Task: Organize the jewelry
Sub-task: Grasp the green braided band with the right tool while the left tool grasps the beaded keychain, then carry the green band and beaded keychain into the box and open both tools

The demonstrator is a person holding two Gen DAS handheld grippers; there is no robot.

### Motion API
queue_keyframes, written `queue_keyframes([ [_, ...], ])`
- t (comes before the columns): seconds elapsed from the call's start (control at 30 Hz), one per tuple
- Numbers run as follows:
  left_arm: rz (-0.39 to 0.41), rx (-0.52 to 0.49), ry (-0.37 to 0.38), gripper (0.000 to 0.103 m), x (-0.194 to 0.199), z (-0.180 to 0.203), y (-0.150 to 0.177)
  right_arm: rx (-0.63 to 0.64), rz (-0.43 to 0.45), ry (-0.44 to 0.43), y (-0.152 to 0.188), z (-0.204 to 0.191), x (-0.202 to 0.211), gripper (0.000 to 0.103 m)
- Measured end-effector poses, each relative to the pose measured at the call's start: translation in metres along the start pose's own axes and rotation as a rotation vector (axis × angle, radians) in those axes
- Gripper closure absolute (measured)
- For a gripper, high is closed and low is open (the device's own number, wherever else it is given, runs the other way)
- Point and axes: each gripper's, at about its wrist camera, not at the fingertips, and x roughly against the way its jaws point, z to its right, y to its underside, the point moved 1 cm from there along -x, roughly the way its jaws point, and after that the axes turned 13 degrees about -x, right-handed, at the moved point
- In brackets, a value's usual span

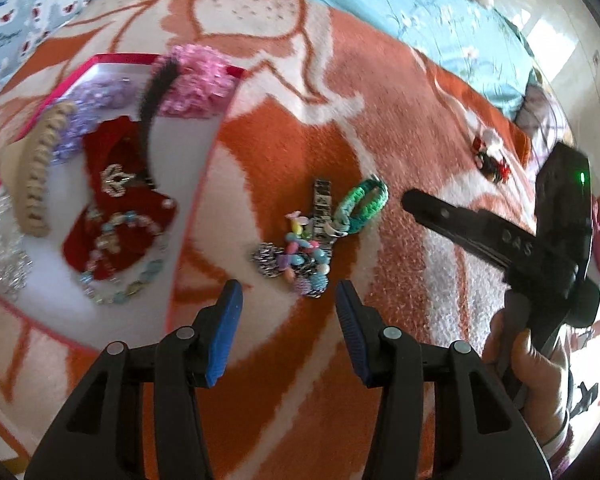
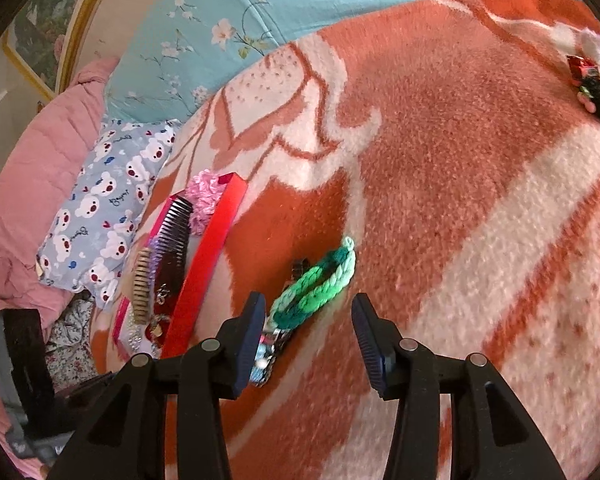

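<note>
A small pile of jewelry lies on the orange and white blanket: a green braided bracelet [image 1: 363, 200], a metal link band [image 1: 321, 212] and a pastel bead bracelet [image 1: 300, 256]. My left gripper [image 1: 288, 300] is open and empty just in front of the pile. My right gripper [image 2: 308, 320] is open and empty, just short of the green bracelet [image 2: 320, 280]; it also shows in the left wrist view [image 1: 416, 204], just right of the bracelet. A red-rimmed box [image 1: 100, 60] at left holds combs, scrunchies, a red pouch and bead strings.
A red, black and white hair clip cluster [image 1: 490, 154] lies far right on the blanket, also in the right wrist view [image 2: 592, 84]. A teal floral quilt [image 2: 300, 4] and a bear-print pillow [image 2: 108, 196] lie behind. The box's red wall [image 2: 208, 256] stands left of the right gripper.
</note>
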Motion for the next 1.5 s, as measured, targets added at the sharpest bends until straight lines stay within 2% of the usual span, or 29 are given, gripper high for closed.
queue_keyframes([
  [0.17, -0.048, -0.025, -0.017, 0.056, -0.028, 0.007, -0.006, 0.010, -0.025, 0.034, -0.008, 0.002, -0.023, 0.057],
  [0.23, -0.057, -0.026, -0.024, 0.056, -0.038, 0.008, -0.008, 0.007, -0.038, 0.053, -0.009, 0.006, -0.033, 0.062],
  [0.27, -0.060, -0.029, -0.027, 0.056, -0.042, 0.008, -0.009, 0.005, -0.040, 0.052, -0.009, 0.006, -0.035, 0.067],
  [0.33, -0.067, -0.037, -0.038, 0.056, -0.050, 0.010, -0.011, 0.007, -0.040, 0.062, -0.010, 0.007, -0.039, 0.101],
  [0.37, -0.072, -0.041, -0.038, 0.056, -0.053, 0.011, -0.011, 0.001, -0.045, 0.056, -0.010, 0.009, -0.040, 0.103],
  [0.57, -0.088, -0.099, -0.069, 0.056, -0.067, 0.021, -0.012, -0.007, 0.005, 0.027, -0.013, 0.012, -0.023, 0.103],
  [0.6, -0.089, -0.107, -0.075, 0.061, -0.067, 0.022, -0.013, -0.010, 0.004, 0.024, -0.015, 0.013, -0.021, 0.097],
  [0.63, -0.090, -0.116, -0.078, 0.075, -0.067, 0.023, -0.012, -0.028, -0.005, 0.008, -0.017, 0.015, -0.021, 0.095],
  [0.67, -0.092, -0.117, -0.075, 0.080, -0.067, 0.023, -0.012, -0.040, -0.010, 0.001, -0.019, 0.016, -0.022, 0.093],
  [0.73, -0.086, -0.112, -0.063, 0.086, -0.064, 0.021, -0.011, -0.044, -0.015, 0.006, -0.020, 0.015, -0.025, 0.071],
  [0.8, -0.073, -0.099, -0.044, 0.091, -0.058, 0.018, -0.011, -0.034, -0.028, 0.006, -0.019, 0.012, -0.031, 0.058],
  [0.9, -0.047, -0.081, -0.027, 0.091, -0.046, 0.016, -0.010, 0.012, -0.040, 0.046, -0.016, 0.002, -0.042, 0.058],
  [0.97, -0.032, -0.068, -0.018, 0.091, -0.039, 0.015, -0.009, 0.043, -0.045, 0.075, -0.014, -0.002, -0.050, 0.065],
  [1.0, -0.025, -0.062, -0.012, 0.091, -0.035, 0.014, -0.008, 0.059, -0.043, 0.094, -0.014, -0.005, -0.053, 0.090],
  [1.03, -0.019, -0.055, -0.009, 0.091, -0.032, 0.013, -0.008, 0.065, -0.044, 0.112, -0.014, -0.005, -0.056, 0.093],
  [1.13, 0.007, -0.033, -0.002, 0.092, -0.018, 0.007, -0.007, 0.063, -0.030, 0.096, -0.013, -0.005, -0.051, 0.094],
  [1.5, 0.127, 0.016, 0.009, 0.092, 0.042, -0.010, -0.004, 0.065, 0.051, -0.021, -0.008, -0.025, 0.010, 0.094],
])
